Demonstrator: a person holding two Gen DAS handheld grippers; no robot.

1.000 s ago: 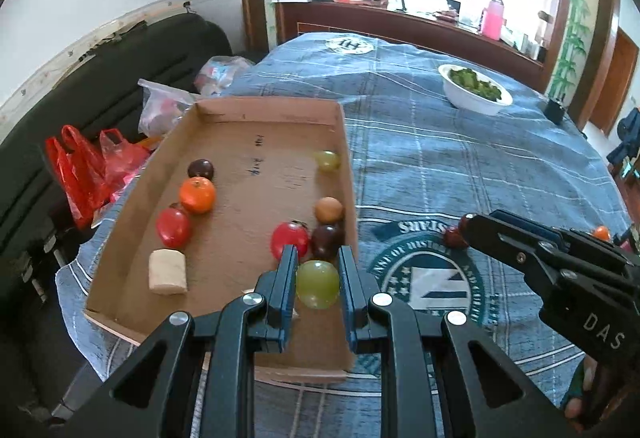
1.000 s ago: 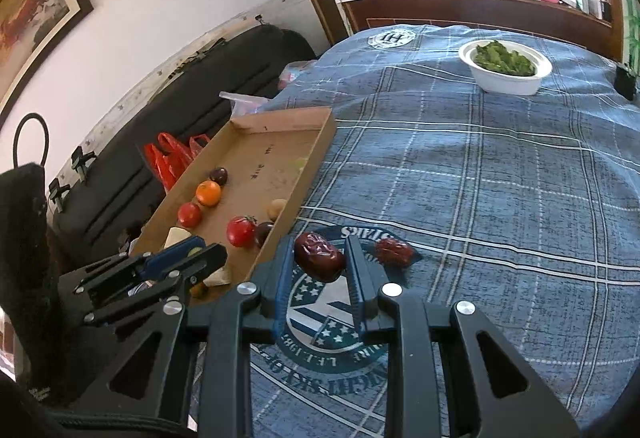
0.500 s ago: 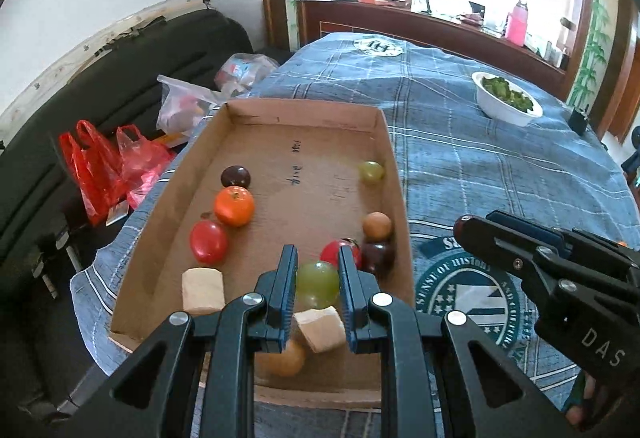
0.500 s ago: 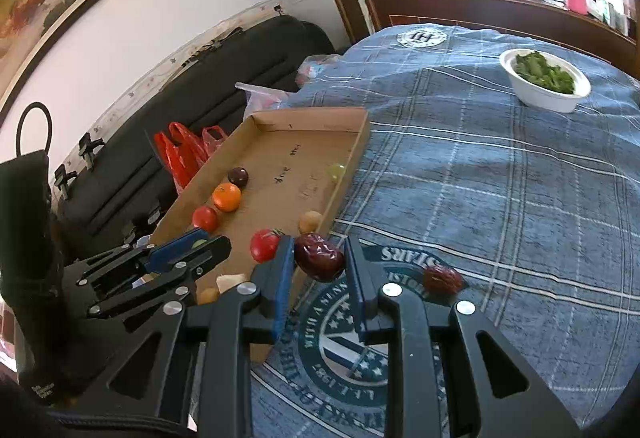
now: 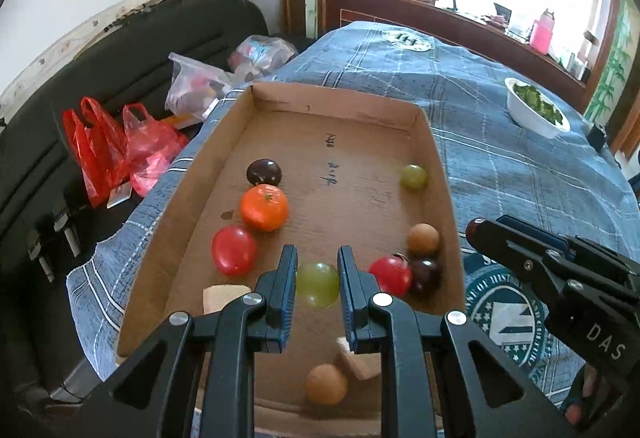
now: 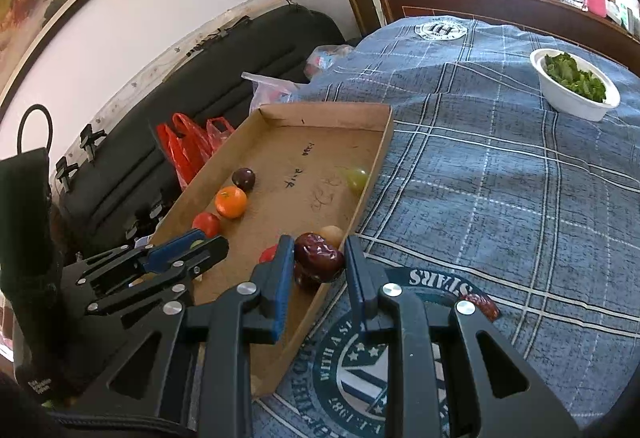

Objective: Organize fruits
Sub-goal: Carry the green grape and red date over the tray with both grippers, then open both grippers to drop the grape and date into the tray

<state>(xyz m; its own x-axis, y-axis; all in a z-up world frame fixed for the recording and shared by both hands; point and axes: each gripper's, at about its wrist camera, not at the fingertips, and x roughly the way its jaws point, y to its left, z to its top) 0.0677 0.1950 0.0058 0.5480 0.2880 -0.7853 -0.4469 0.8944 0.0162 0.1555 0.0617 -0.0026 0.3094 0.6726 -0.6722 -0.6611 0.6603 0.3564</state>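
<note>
My left gripper (image 5: 317, 284) is shut on a green grape (image 5: 317, 285) and holds it above the near part of a cardboard tray (image 5: 334, 98). The tray holds an orange (image 5: 264, 207), red tomatoes (image 5: 233, 250), dark plums (image 5: 264, 172), another green grape (image 5: 414, 176) and brown fruits (image 5: 423, 238). My right gripper (image 6: 319, 262) is shut on a dark red date (image 6: 319, 262) over the tray's right wall (image 6: 360, 206). It shows in the left wrist view (image 5: 476, 230) at the right. Another date (image 6: 484, 304) lies on the cloth.
The tray sits on a blue plaid cloth (image 6: 500, 178). A white bowl of greens (image 6: 576, 84) stands at the far right. Red plastic bags (image 5: 116, 146) and a clear bag (image 5: 196, 86) lie on the black sofa (image 5: 100, 78) left of the tray.
Both grippers have moved left toward the tray with their fruit. The left one is now over the tray's near part, and the right one has reached the tray's right wall.
</note>
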